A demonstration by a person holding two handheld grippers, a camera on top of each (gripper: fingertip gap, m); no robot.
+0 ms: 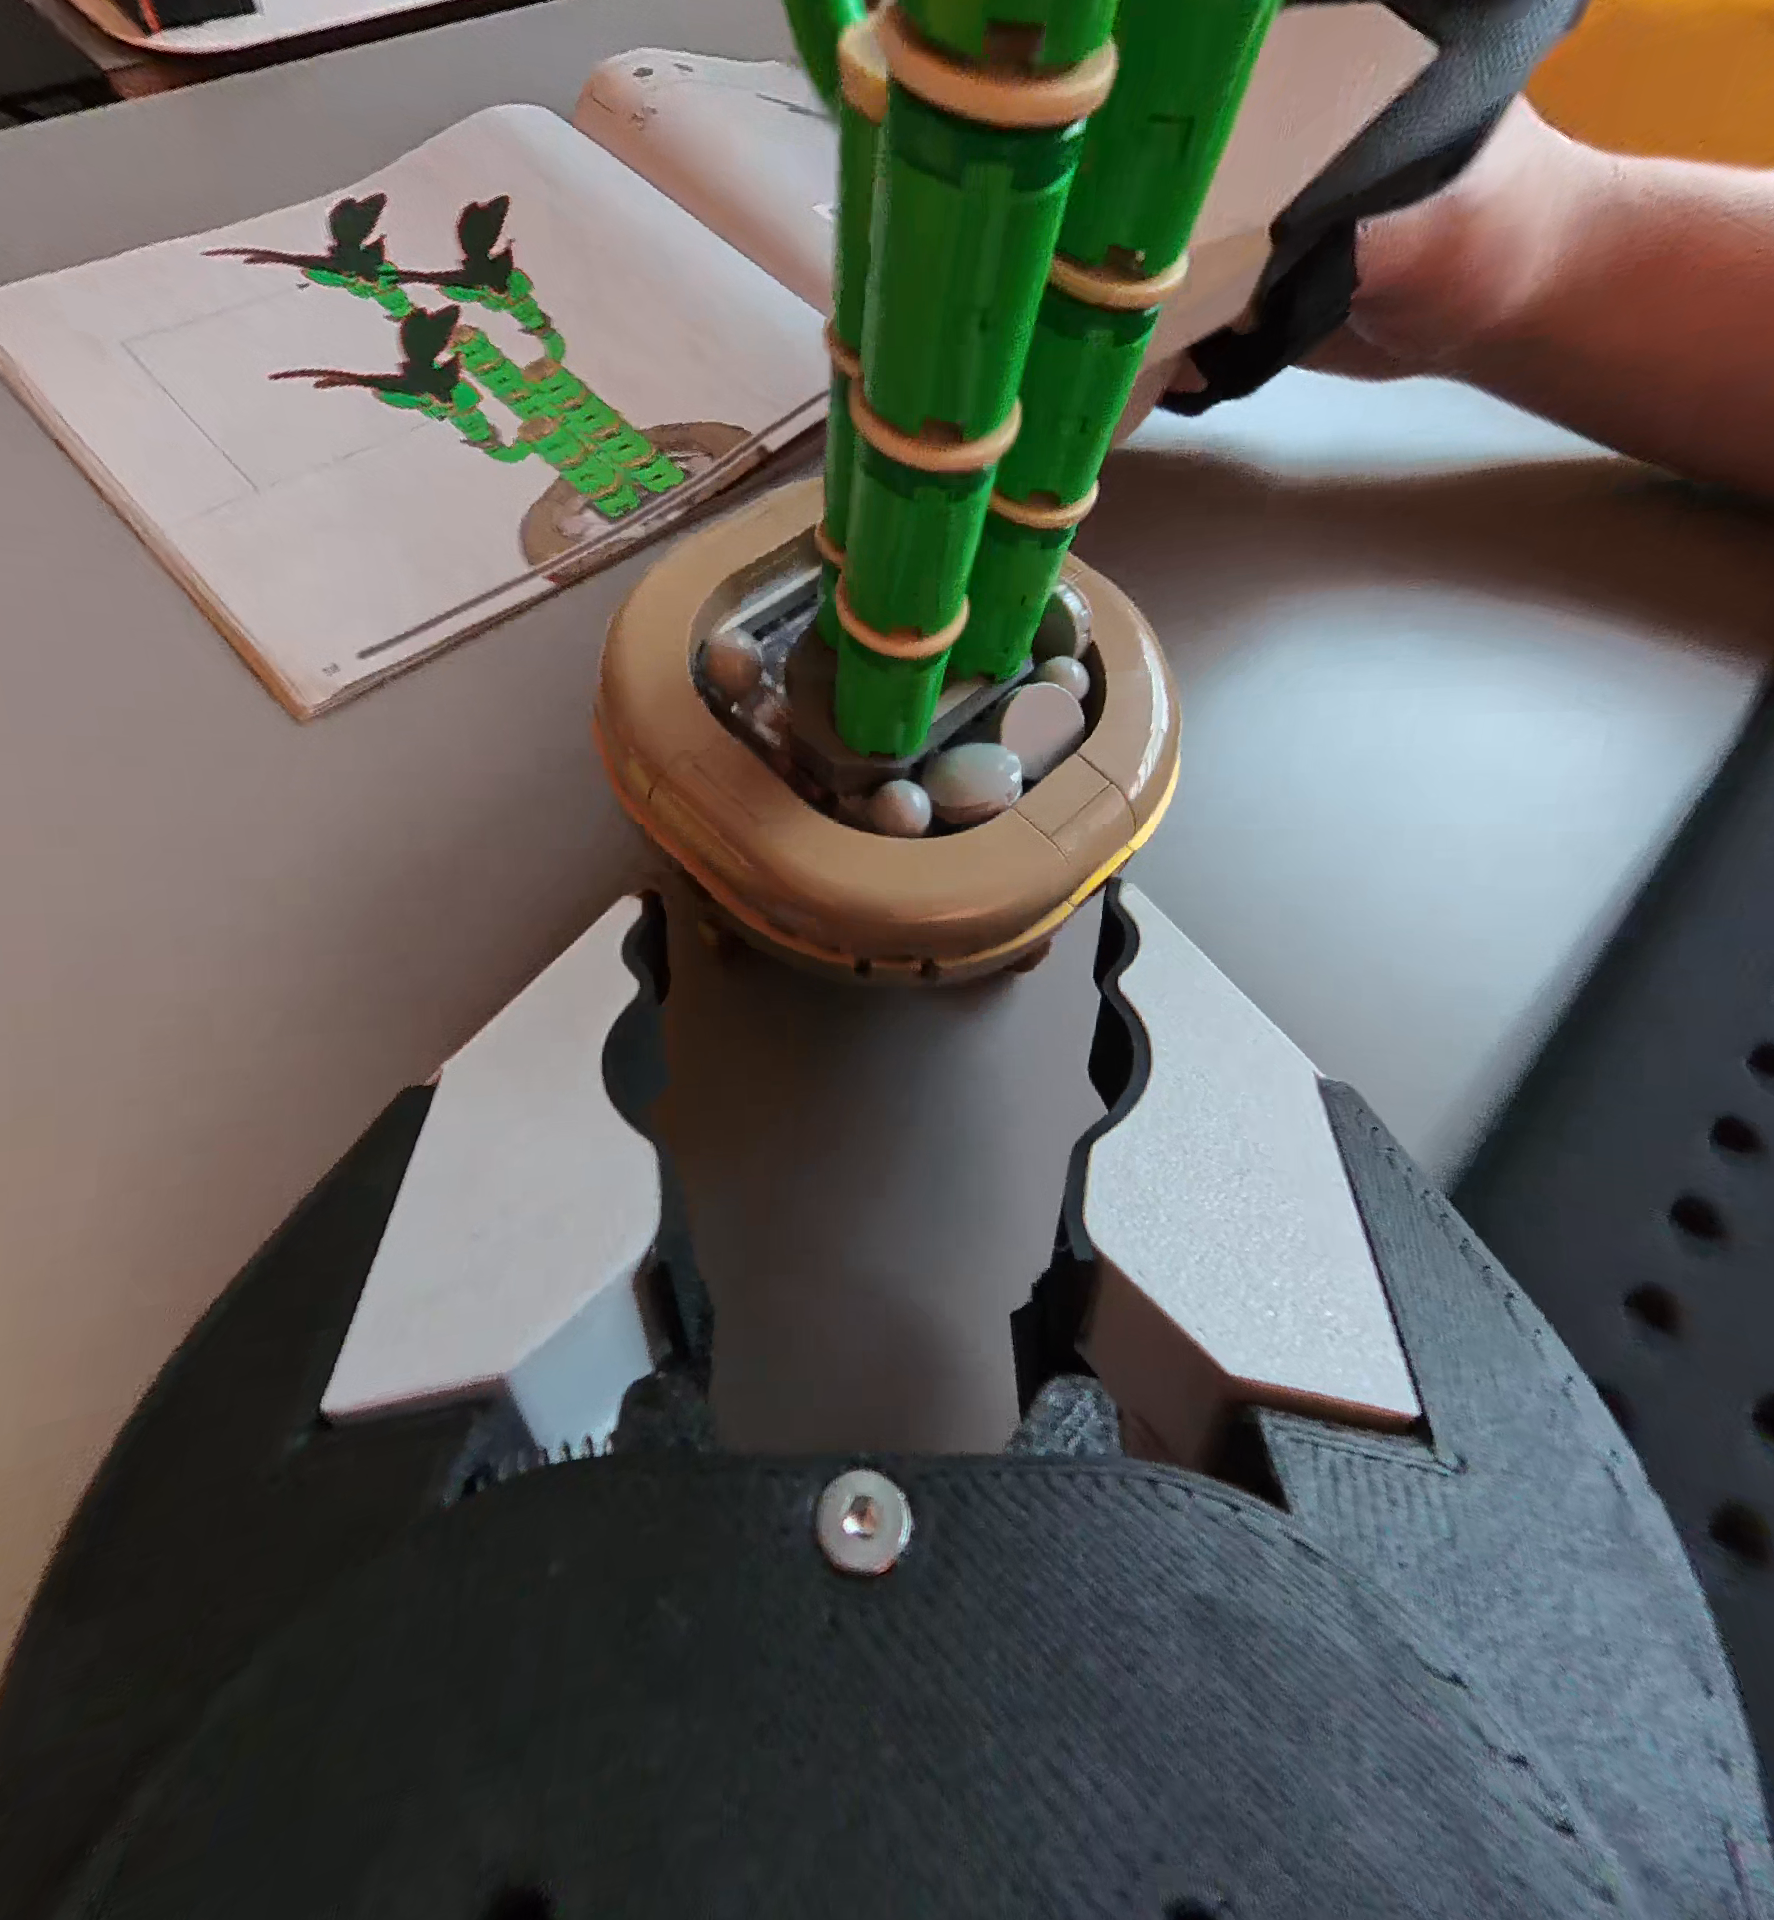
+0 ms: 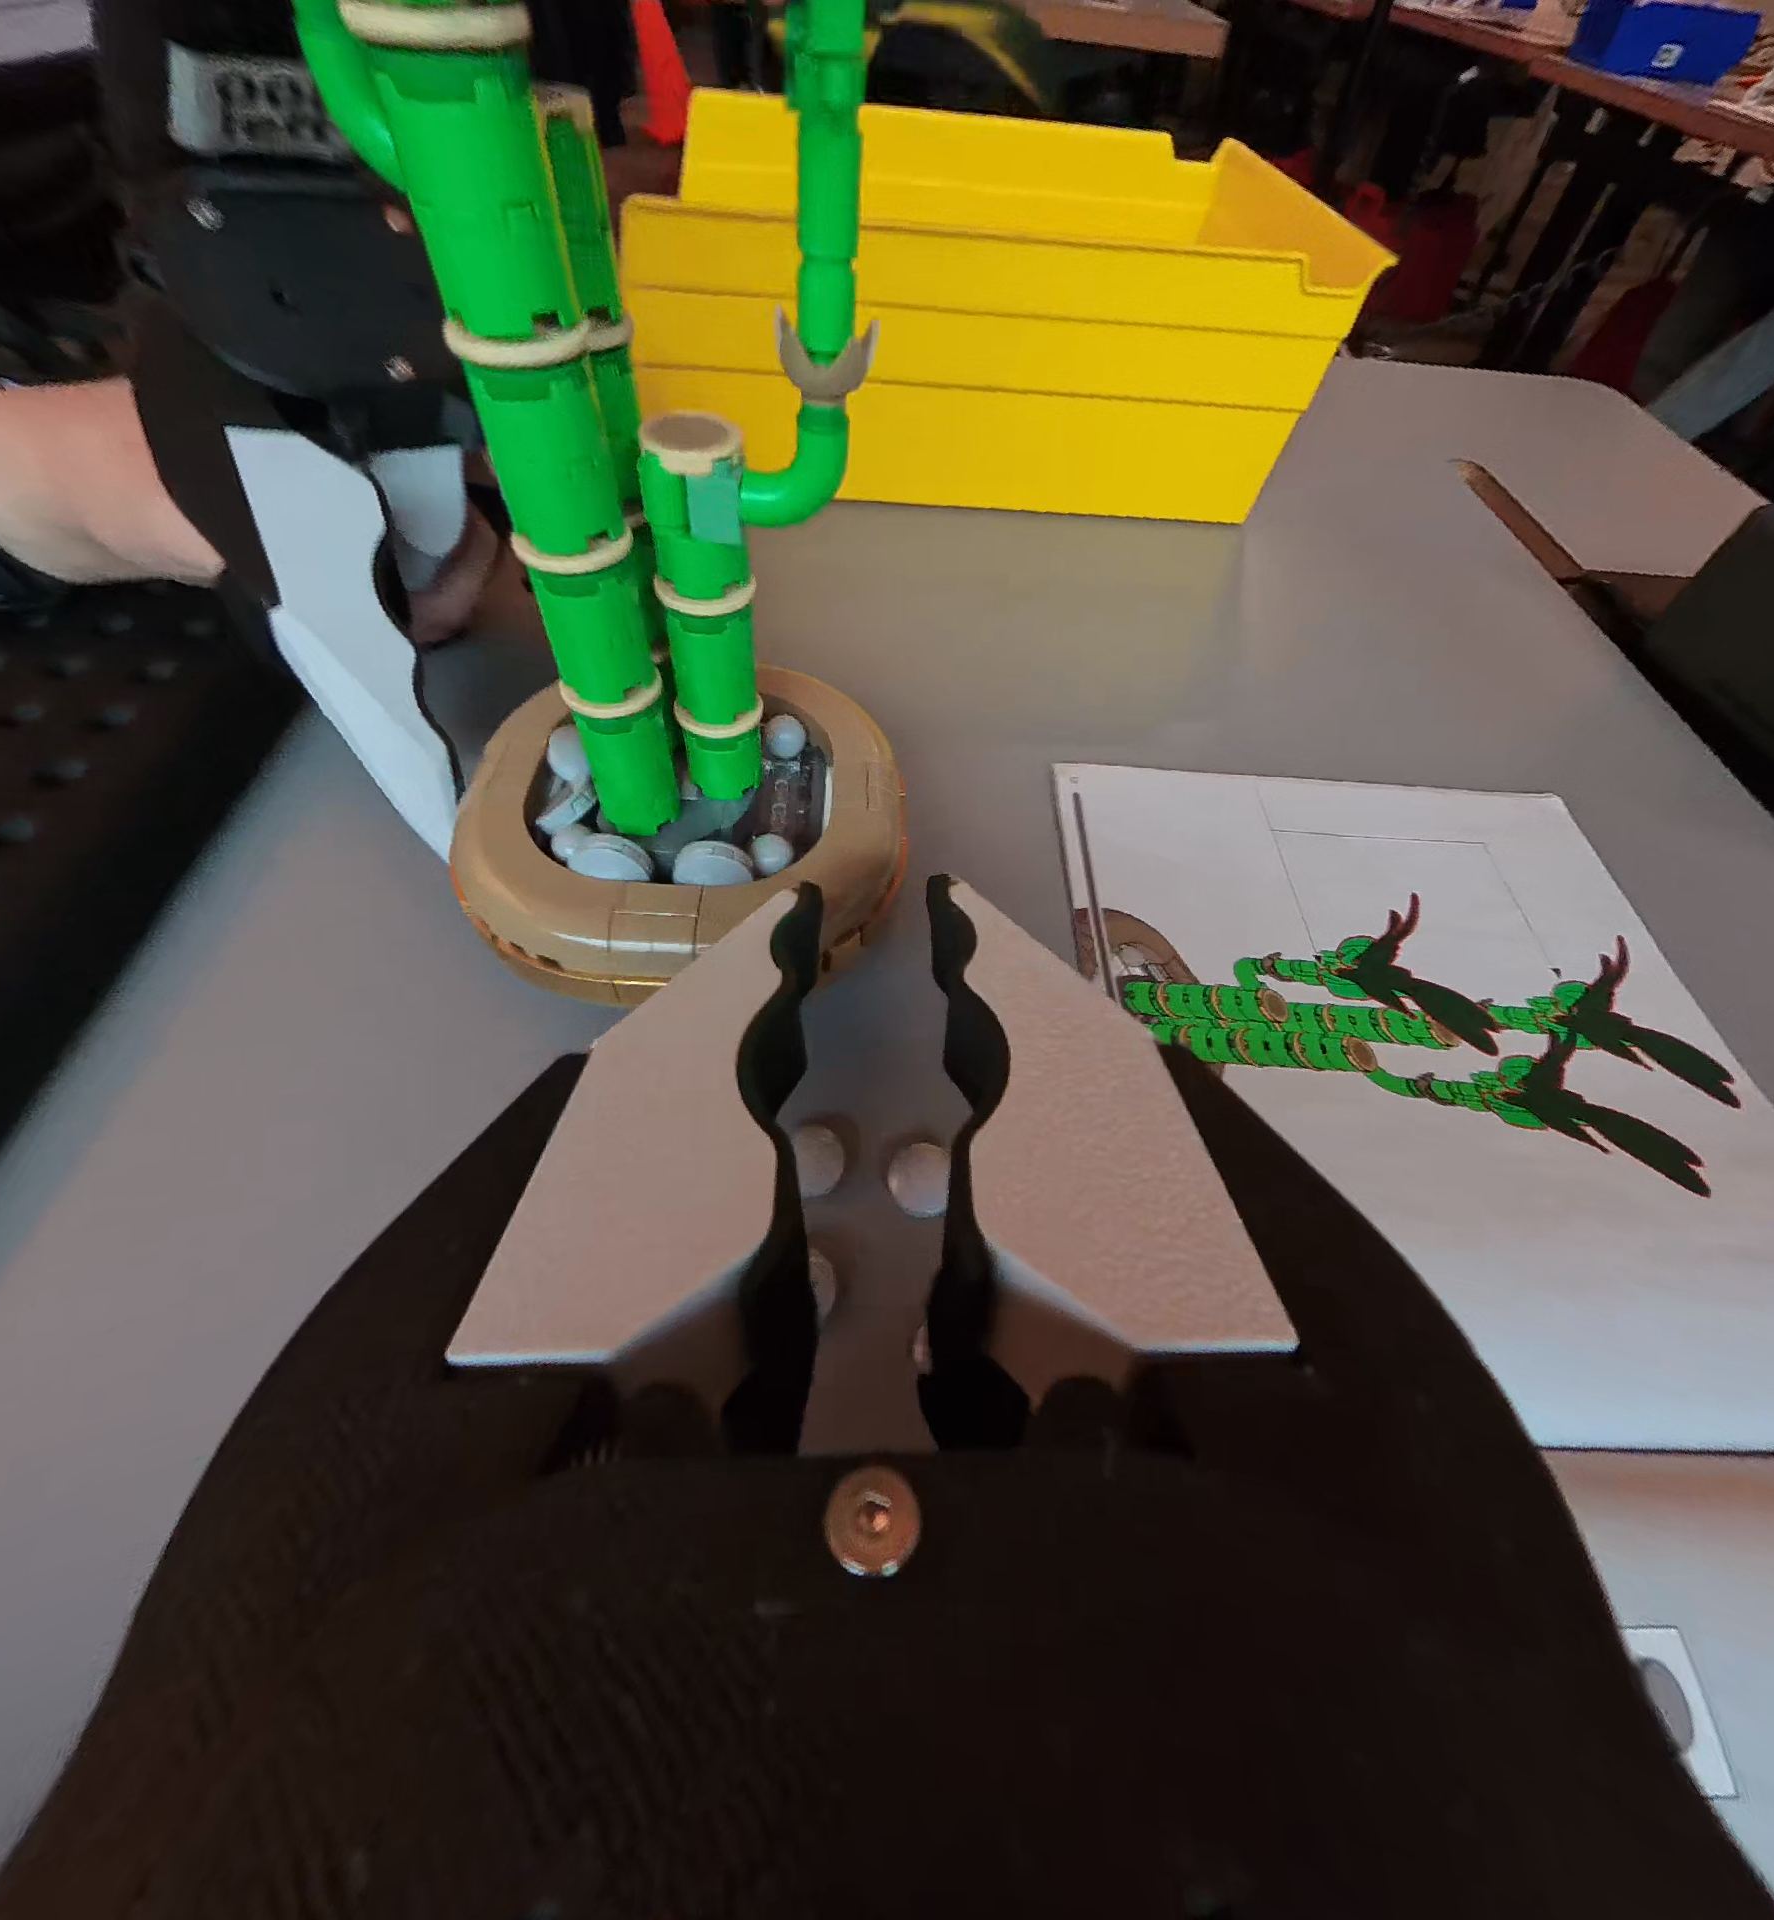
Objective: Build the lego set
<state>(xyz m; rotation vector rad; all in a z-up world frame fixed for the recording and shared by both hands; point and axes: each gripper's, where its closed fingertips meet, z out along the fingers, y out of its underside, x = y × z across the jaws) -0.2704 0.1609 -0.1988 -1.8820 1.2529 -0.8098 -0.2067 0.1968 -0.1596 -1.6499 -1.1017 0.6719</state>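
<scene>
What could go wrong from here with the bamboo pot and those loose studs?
1. Tipping: the green stalks stand tall on the small tan pot; the left gripper is open around its near side, so an off-centre push could topple it.
2. Scattering: loose grey round pieces lie on the table under the right gripper; its fingers could knock them away.
3. The thin curved shoot looks fragile if bumped.
</scene>
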